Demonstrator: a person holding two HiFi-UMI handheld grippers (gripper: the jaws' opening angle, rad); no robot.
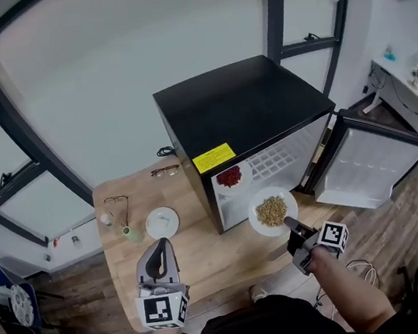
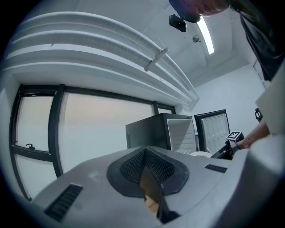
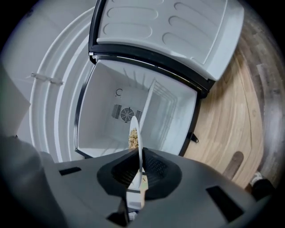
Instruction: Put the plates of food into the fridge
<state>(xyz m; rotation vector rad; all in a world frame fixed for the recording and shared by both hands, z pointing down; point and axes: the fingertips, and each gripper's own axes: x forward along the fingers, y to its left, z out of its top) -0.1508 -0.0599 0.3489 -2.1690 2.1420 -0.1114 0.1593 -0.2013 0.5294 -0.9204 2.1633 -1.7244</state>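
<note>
Right claw (image 1: 292, 226) is gripping the near rim of a round white plate of tan, grain-like food (image 1: 272, 211). In the right gripper view the claw's (image 3: 140, 153) jaws are standing narrow, and the pads are pressing on the thin rim of the plate (image 3: 135, 129), which is showing edge-on. The plate is hanging in the air just in front of the open compartment of a compact black fridge (image 1: 239, 105), outside it and below the shelf level.

The right gripper view is looking straight into the white fridge interior (image 3: 111, 102) — a fan grille is showing on the back wall. The white-lined fridge door (image 1: 369, 164) is standing wide open to the right.

A second round white plate of red food (image 1: 231, 177) is sitting inside the fridge, at the front left of a white wire shelf (image 1: 273, 161).

Left claw (image 1: 159, 245) is hovering over the light wooden desk (image 1: 206, 258), with its jaws standing together at the tips and nothing between them, as the left gripper view (image 2: 145, 156) is showing. It is pointing towards a small round white dish (image 1: 162, 223), which is lying on the desk apart from it. A pair of spectacles (image 1: 165, 171) is lying beside the fridge.
</note>
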